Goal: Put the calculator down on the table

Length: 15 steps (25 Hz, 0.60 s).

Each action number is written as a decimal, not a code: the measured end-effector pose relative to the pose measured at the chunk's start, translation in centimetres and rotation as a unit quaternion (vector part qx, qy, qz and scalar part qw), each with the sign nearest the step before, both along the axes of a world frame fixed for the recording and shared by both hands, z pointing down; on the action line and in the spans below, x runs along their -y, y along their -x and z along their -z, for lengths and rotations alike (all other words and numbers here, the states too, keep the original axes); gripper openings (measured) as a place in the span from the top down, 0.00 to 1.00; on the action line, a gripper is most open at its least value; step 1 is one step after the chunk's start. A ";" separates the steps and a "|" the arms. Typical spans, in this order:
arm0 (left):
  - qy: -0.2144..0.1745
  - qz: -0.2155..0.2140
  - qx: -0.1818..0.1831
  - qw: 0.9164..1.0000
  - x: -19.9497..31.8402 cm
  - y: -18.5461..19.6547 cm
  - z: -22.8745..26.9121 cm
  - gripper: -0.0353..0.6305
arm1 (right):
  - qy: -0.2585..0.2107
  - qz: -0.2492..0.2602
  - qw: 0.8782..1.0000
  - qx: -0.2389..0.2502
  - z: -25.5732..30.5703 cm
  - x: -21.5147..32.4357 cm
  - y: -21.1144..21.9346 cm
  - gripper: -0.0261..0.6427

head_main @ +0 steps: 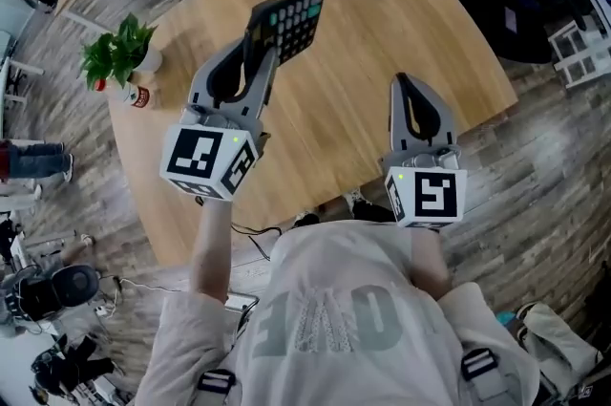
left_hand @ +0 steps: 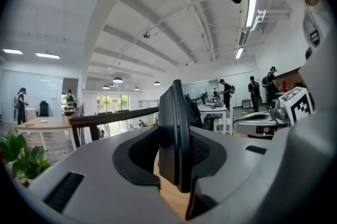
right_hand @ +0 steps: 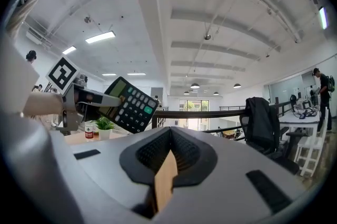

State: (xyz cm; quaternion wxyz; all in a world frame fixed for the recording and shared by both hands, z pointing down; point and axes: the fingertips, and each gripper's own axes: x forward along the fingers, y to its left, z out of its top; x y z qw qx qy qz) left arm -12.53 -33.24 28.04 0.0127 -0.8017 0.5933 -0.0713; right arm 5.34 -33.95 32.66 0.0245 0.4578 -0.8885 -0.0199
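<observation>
Above the round wooden table point(head_main: 382, 22) my left gripper point(head_main: 258, 55) clamps the black rectangular calculator point(head_main: 291, 17), not yet set down; right gripper point(head_main: 401, 84) closed, empty.

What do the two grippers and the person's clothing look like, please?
The left gripper and the right gripper both have light grey bodies that taper to a point, with black textured pads inside. Each carries a white cube printed with black square markers and fitted with a small green light. The person wears a pale beige short-sleeved top with faded lettering, and dark buckled straps.
</observation>
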 end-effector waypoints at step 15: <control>0.388 -0.246 -0.069 0.886 3.7 0.8 -18.2 0.77 | 0.076 -0.033 0.996 -0.012 -5.7 -0.8 -3.5 0.93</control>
